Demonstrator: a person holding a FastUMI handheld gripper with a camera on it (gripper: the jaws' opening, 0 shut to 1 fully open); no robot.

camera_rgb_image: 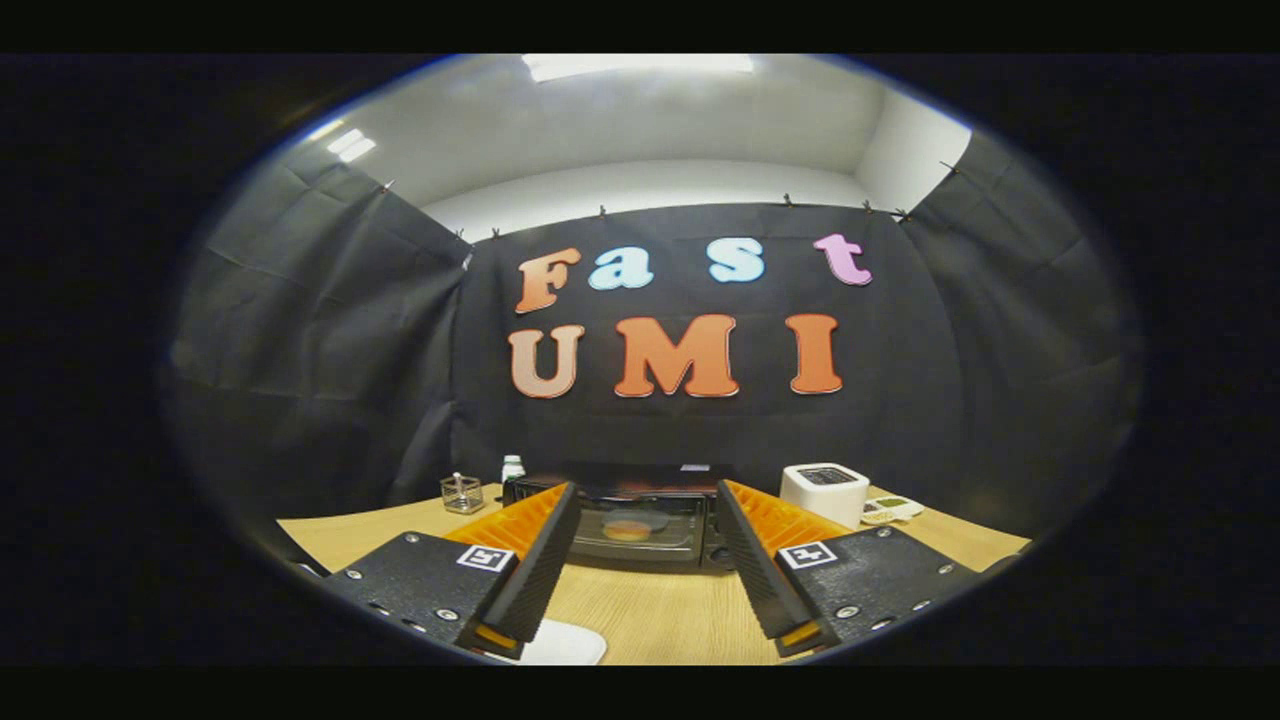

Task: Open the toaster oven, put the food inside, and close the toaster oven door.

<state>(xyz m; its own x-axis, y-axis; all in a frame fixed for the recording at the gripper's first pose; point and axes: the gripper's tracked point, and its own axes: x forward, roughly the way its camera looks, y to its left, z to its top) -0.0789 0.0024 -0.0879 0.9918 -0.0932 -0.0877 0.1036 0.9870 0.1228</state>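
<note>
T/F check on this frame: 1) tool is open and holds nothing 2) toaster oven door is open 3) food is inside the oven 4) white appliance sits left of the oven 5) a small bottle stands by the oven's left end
1) The tool is open and holds nothing. True; its fingers stand apart over bare table.
2) The toaster oven door is open. False; it looks shut, upright against the front.
3) The food is inside the oven. True; a round orange piece shows through the door glass.
4) The white appliance sits left of the oven. False; it stands to the oven's right.
5) A small bottle stands by the oven's left end. True.
</note>
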